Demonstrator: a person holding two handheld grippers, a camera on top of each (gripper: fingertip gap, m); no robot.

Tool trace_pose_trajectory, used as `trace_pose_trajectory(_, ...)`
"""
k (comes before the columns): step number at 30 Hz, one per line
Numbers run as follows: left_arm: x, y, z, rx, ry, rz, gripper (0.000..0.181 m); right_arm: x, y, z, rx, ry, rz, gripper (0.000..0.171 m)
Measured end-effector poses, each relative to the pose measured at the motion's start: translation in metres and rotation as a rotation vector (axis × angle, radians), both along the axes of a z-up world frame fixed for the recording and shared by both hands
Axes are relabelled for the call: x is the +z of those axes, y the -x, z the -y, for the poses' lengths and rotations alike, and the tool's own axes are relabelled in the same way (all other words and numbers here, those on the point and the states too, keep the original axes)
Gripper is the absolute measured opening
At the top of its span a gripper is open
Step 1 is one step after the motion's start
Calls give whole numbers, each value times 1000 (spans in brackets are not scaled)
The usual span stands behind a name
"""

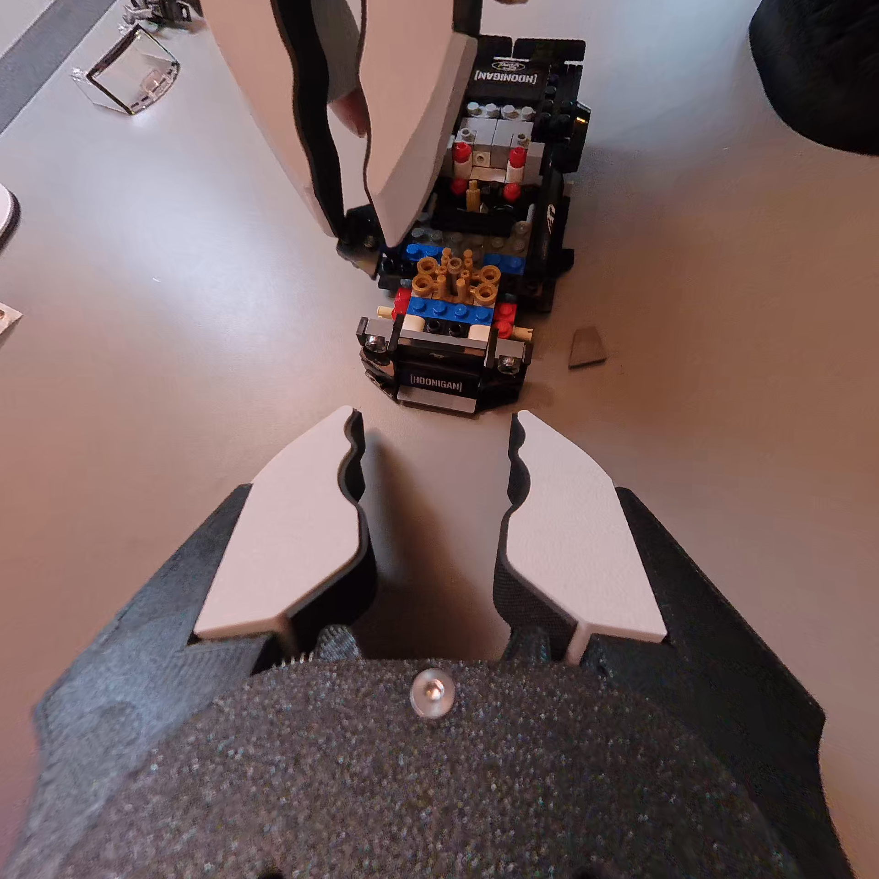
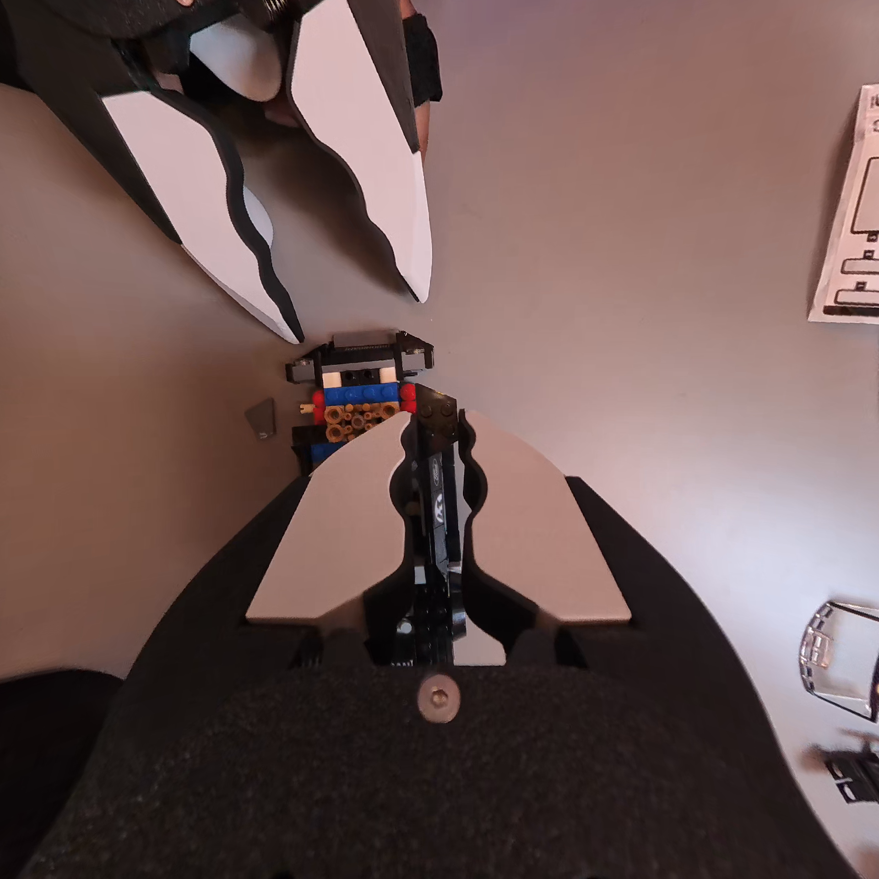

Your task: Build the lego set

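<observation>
Clear windscreen piece (image 1: 128,71): we see it far left in the left wrist view, lying on the pale bench (image 1: 166,285) well apart from the car.

Right tool (image 1: 366,238): in the left wrist view it reaches down from above, its tips meeting a small black piece (image 1: 354,228) at the car's side. In its own view the right tool (image 2: 435,418) is clenched on a black studded plate (image 2: 440,421) at the car's side panel.

Lego car (image 1: 468,266): partly built, black, resting on the bench centre frame, nose toward the left tool. We see blue plates, red studs and a cluster of gold parts (image 1: 459,280) in the engine bay.

Left tool (image 1: 435,416): released, jaws apart, holding nothing, tips just short of the car's nose.

Grey sloped piece (image 1: 587,349): loose on the bench, just beside the car's front corner.

Printed sheet (image 2: 851,214): at the right edge of the right wrist view, flat on the bench.
</observation>
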State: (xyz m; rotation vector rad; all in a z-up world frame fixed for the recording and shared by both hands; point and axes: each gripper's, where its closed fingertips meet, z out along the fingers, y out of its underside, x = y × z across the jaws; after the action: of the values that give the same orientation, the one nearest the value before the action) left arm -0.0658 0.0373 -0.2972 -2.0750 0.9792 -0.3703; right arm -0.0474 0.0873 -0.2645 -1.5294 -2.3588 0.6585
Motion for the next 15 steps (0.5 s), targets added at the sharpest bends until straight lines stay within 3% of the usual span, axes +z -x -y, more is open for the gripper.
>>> trace_pose_trajectory(15, 0, 1, 0, 4, 1, 1, 58, -4, 3, 6, 20, 4, -5, 16)
